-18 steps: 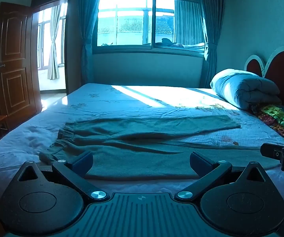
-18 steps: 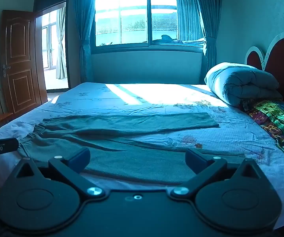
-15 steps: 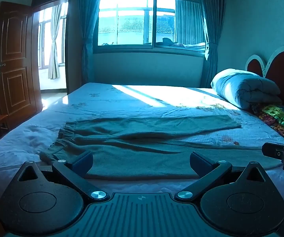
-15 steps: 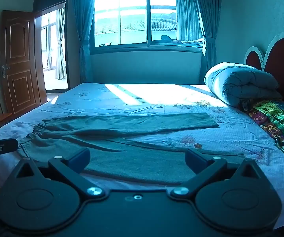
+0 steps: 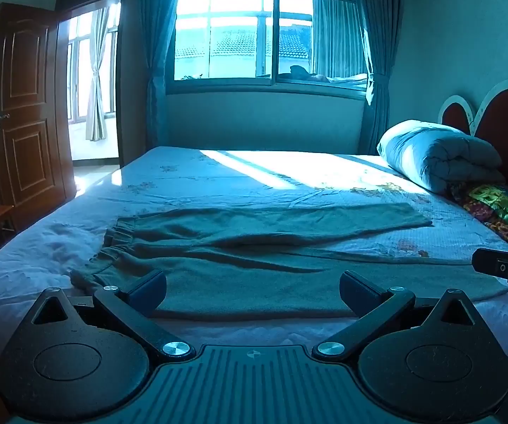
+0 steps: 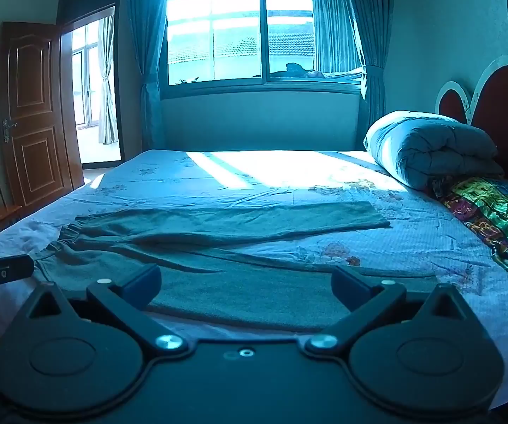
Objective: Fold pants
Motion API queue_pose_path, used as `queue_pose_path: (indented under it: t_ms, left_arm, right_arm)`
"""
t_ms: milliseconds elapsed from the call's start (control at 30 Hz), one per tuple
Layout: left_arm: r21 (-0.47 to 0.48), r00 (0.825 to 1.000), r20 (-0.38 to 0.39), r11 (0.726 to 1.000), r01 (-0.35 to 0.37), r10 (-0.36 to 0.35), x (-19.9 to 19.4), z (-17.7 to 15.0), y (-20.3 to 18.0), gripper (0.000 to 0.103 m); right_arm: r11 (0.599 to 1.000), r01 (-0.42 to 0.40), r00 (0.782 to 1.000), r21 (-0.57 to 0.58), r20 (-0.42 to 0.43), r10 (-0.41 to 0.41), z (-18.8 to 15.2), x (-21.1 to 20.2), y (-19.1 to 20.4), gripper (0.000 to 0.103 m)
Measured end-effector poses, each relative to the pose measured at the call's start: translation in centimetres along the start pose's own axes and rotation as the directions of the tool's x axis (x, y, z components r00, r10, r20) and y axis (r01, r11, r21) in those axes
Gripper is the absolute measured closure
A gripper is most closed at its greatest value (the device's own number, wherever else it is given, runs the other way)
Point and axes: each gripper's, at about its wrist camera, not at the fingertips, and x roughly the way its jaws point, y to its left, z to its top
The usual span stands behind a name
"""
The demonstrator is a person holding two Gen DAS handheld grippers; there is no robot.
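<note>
Green pants (image 5: pixel 254 254) are lying flat across the bed (image 5: pixel 289 176), waistband at the left and legs reaching right toward a rolled quilt (image 5: pixel 437 155), while the left tool (image 5: pixel 252 288) and right tool (image 6: pixel 243 284) are hovering wide open, gripping nothing.

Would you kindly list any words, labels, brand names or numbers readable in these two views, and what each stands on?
No readable text in either view.
Left gripper: a small round mark on its ribbed body, no letters.
Left gripper's body, at the right wrist view's left edge: a white mark, too cut off to read.
Patterned quilt: colourful print, no legible words.
Pants: no visible label.
</note>
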Motion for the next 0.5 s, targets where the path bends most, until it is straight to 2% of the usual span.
queue_pose_path:
  t_ms: [500]
  left_arm:
    - [-0.003, 1.000, -0.002, 1.000, -0.002, 0.002, 0.29, -0.17, -0.05, 0.000]
  right_arm:
    - [1.000, 0.004, 1.000, 0.003, -0.002, -0.004, -0.16, 0.20, -0.08, 0.006]
